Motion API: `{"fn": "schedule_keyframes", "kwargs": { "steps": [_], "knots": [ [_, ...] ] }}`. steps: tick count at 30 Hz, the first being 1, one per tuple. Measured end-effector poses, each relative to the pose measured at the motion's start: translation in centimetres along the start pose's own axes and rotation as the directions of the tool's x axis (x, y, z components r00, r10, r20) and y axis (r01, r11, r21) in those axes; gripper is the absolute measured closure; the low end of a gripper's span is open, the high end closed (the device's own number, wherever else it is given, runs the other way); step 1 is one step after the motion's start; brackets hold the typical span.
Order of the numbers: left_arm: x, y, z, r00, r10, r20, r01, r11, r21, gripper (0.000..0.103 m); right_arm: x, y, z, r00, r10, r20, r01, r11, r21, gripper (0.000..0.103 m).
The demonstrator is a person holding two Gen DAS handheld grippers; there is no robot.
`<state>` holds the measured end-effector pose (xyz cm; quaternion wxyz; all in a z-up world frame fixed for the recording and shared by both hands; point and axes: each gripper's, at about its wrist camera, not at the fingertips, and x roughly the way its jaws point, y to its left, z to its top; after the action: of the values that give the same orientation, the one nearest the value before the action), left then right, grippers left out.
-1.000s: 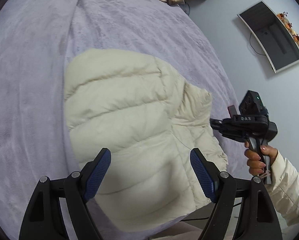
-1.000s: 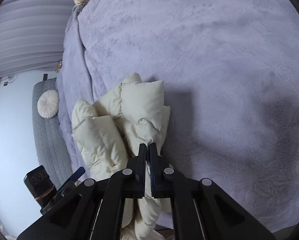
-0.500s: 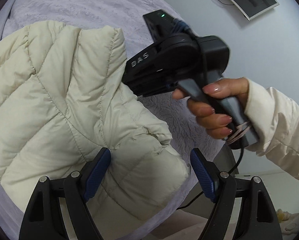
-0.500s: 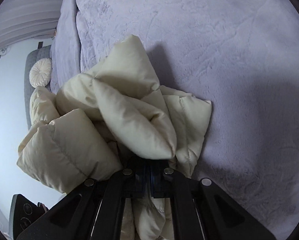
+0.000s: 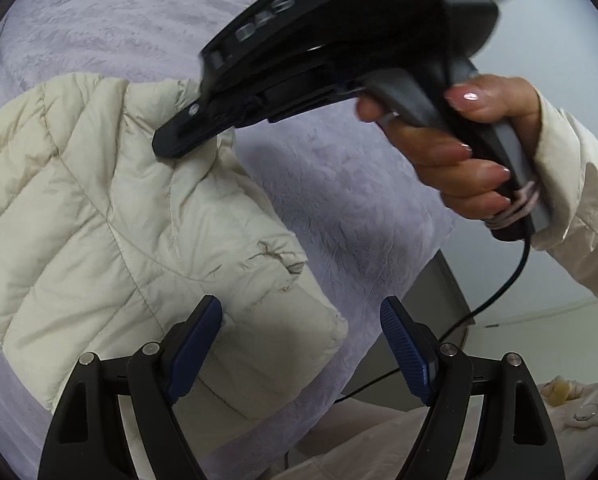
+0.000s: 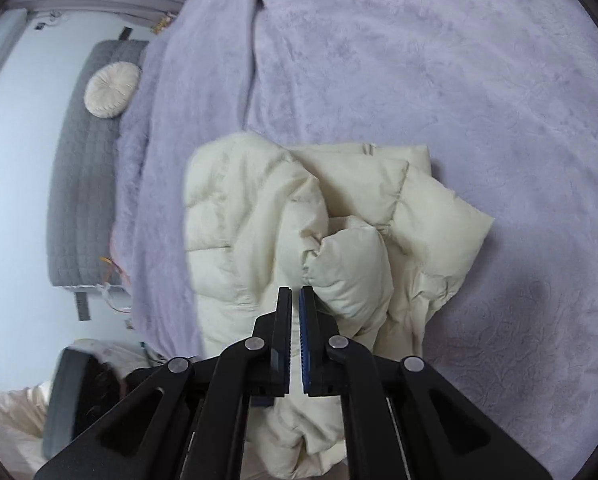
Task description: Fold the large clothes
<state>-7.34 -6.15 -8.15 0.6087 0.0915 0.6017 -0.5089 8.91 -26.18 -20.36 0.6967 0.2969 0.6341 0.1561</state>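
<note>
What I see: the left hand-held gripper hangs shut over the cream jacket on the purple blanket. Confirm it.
Wrong on one count: the left hand-held gripper is open, its jaws wide apart and gripping nothing, as the left wrist view shows. It does hang over the cream jacket on the purple blanket.

Cream quilted puffer jacket [image 6: 299, 216], bunched & part-folded, lying on lilac blanket.

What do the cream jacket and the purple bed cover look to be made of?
The jacket looks like a thin, smooth woven shell, probably nylon or polyester, over puffy filling: stitched channels bulge between seams. The bed cover looks like plush fleece or velour: matte, with a crushed, swirled nap.
</note>
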Motion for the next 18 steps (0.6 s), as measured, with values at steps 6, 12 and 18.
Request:
{"fn": "schedule_keyframes", "kwargs": {
  "steps": [6,12,18],
  "knots": [
    [4.4,-0.5,-1.5,0.996,0.064,-0.055,-0.06,0.996,0.071,0.021,5.4,-6.5,-1.1,1.0,0.009,-0.024,-0.006,0.991,0.137,0.103],
    [6.2,-0.3,-1.2,0.995,0.064,-0.076,-0.059,0.996,0.066,0.021,6.7,-7.2,-1.6,1.0,0.001,-0.007,0.0,0.993,0.122,0.103],
    [6.4,-0.5,-0.7,0.994,0.074,-0.082,-0.069,0.995,0.067,0.021,7.0,-7.6,-1.3,1.0,0.01,-0.015,-0.008,0.991,0.13,0.103]
  ]
}}
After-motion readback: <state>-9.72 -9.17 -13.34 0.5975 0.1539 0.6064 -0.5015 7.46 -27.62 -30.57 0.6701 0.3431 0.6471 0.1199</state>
